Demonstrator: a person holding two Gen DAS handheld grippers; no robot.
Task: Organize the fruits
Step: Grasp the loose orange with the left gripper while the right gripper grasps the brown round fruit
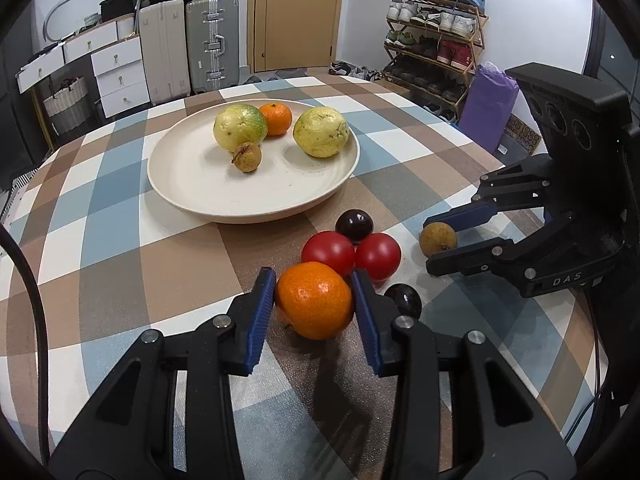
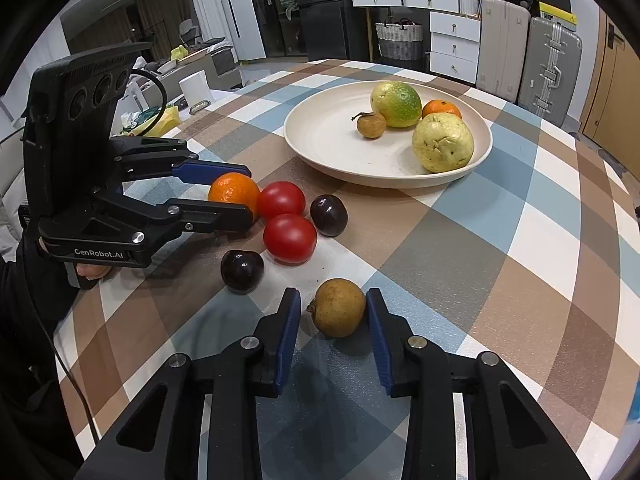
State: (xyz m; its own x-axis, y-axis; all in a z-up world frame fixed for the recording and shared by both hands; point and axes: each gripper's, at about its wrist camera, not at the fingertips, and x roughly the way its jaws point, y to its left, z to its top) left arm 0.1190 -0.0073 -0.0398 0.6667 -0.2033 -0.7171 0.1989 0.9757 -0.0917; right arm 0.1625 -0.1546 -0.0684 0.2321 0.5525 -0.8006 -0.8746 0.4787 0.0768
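Legibly, left gripper point(image 2: 250, 192) reads "GenRobot.AI"; right gripper point(image 1: 434, 246) "DAS".

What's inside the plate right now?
In the plate: two green-yellow guavas, one orange behind them, one small brown longan in front. The orange is partly hidden by the guavas.

Your matt checked cloth point(image 1: 120, 264) covers the table. The plate point(image 1: 192, 184) at twelve o'clock looks matt, speckled. Tomatoes point(image 1: 378, 254) and plums point(image 1: 354, 224) shine glossy; the orange point(image 1: 314, 300) is dimpled. Your fingers point(image 1: 258, 316) carry ribbed blue plastic pads.
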